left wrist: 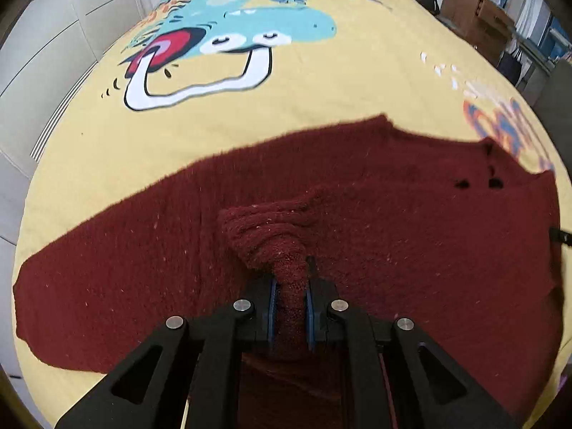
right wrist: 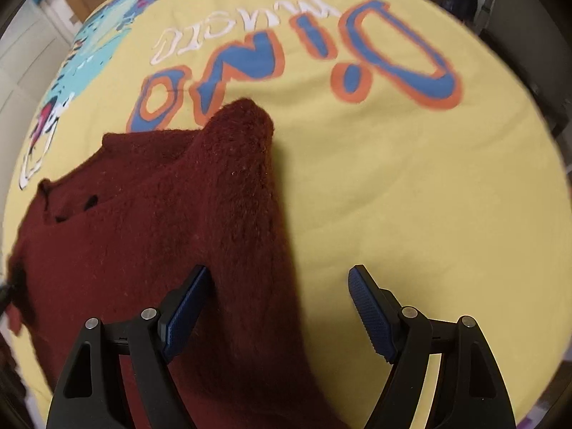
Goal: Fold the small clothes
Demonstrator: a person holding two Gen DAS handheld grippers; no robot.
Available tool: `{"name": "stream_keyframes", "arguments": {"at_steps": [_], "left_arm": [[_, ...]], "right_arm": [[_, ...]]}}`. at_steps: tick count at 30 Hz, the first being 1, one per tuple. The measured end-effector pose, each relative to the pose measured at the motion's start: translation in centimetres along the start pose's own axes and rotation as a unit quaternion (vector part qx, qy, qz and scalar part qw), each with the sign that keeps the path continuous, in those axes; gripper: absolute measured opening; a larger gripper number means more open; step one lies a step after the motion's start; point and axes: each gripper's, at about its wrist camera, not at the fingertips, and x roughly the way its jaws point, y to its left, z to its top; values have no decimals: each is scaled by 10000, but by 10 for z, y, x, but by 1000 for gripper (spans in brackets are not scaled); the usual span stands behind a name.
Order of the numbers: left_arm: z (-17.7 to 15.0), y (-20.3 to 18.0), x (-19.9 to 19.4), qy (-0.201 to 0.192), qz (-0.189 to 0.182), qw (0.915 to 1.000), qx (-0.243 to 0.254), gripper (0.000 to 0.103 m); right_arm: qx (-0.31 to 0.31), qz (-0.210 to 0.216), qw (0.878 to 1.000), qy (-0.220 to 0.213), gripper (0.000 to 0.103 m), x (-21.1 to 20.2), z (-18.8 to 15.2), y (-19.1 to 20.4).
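Bare yellow bedspread (right wrist: 411, 193) is lying open across the right and centre of the right wrist frame, offering clear passage. The dark red sweater (right wrist: 150, 214) is covering the left and lower middle there. In the left wrist frame, cardboard boxes (left wrist: 479, 18) are crowding the upper right edge.

The sweater (left wrist: 357, 186) lies spread on the bedspread (left wrist: 339, 82), with boxes (left wrist: 479, 18) behind the bed's far right corner.
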Motion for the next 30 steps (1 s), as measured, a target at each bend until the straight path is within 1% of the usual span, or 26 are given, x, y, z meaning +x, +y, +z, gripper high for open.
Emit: {"name": "stream_keyframes", "arguments": {"at_steps": [1,2,3,5,8,11,12,14,15,16,17,18,19,20,22,24,25,27,28,29,30], "left_arm": [[-2,5,0,16,2,10000,11,11],[-5,11,-1,34,8,10000,31,11],[-6,12,-2,41,3,10000,41,11],[-5,12,-1,20,-4,10000,75,11],[-2,11,-4,-48,-28,10000,75,11],[-7,11,0,9,-4,10000,60,12],[-8,11,2,35,39,9999,93,14],[-12,11,9,41,176,9997,158,23],[-13,12,10,31,234,9996,132,27],[-13,13,10,29,282,9996,78,35],[-12,15,9,45,323,9995,13,44],[-11,16,9,74,322,9994,-36,49],[-10,19,9,146,339,9992,-123,60],[-9,21,8,179,349,9991,-187,70],[-10,25,2,119,275,9991,-306,78],[-11,28,-9,-1,207,9991,-367,88],[-13,27,-15,-59,181,9992,-365,101],[-15,25,-30,-300,145,9990,-297,102],[-16,24,-36,-384,156,9988,-272,102],[-17,22,-43,-488,165,9984,-235,102],[-17,20,-49,-538,153,9982,-208,102]], "right_arm": [[128,266,9996,47,42,3,2,-3],[204,468,9987,72,22,3,2,-6],[250,509,9984,57,22,2,3,-7],[165,392,9991,-81,19,-6,2,-7],[246,259,9990,-287,18,-18,-5,-10],[105,-15,9997,-215,17,-10,-11,-6],[47,-96,9998,-171,18,-5,-12,-4],[33,-180,9997,-157,19,0,-10,0],[23,-190,9996,-184,20,-1,-9,2],[-2,-194,9995,-230,23,-3,-9,5],[-32,-270,9991,-314,32,-7,-10,8],[-91,-409,9983,-400,37,-13,-11,13],[-134,-496,9976,-472,51,-18,-12,17],[-205,-571,9964,-590,68,-25,-14,23],[-377,-545,9942,-847,80,-39,-20,35],[-583,-489,9913,-1072,80,-55,-26,52],[-647,-477,9902,-1143,82,-60,-29,58],[-810,-400,9871,-1324,87,-71,-33,77],[-875,-358,9855,-1409,91,-77,-37,84],[-961,-302,9834,-1507,100,-83,-41,94],[-1069,-254,9812,-1584,102,-88,-46,102]]}}
